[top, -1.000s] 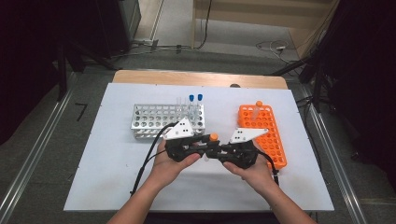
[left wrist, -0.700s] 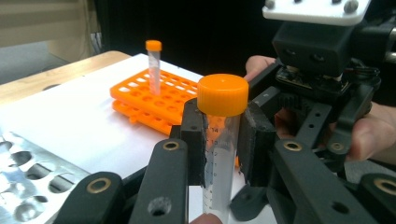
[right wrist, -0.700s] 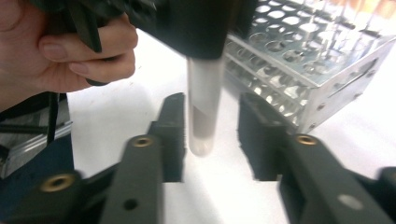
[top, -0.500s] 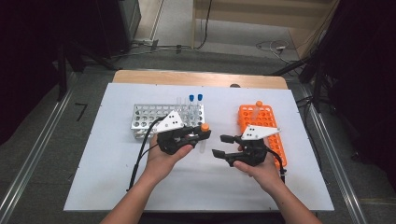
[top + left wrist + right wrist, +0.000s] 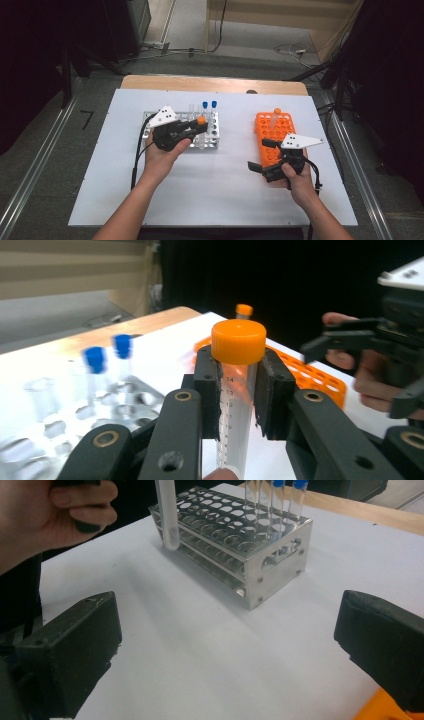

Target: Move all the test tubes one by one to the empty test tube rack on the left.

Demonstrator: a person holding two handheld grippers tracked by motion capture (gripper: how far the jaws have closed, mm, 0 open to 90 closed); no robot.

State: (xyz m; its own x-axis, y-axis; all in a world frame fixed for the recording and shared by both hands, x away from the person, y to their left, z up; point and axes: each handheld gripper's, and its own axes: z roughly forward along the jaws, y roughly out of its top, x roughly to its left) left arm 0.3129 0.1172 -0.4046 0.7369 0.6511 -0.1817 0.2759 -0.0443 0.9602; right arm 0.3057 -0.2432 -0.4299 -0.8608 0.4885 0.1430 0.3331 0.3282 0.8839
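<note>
Left gripper point(image 5: 199, 131) pinches the orange-capped tube point(image 5: 235, 385) at the metal rack point(image 5: 182, 131), two blue-capped tubes point(image 5: 209, 106) behind it. Right gripper point(image 5: 264, 155), just opened, spread empty, beside the orange rack point(image 5: 272, 135).

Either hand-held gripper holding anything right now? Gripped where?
The left hand-held gripper clamps the orange-capped tube upright on its clear body, just under the cap. The right hand-held gripper holds nothing; its jaws have just been opening.

The left gripper point(image 5: 192, 129) was clamped tight, its forearm angled in from below; the right gripper point(image 5: 259, 155), held well apart, had just been opening, nothing between its jaws.
</note>
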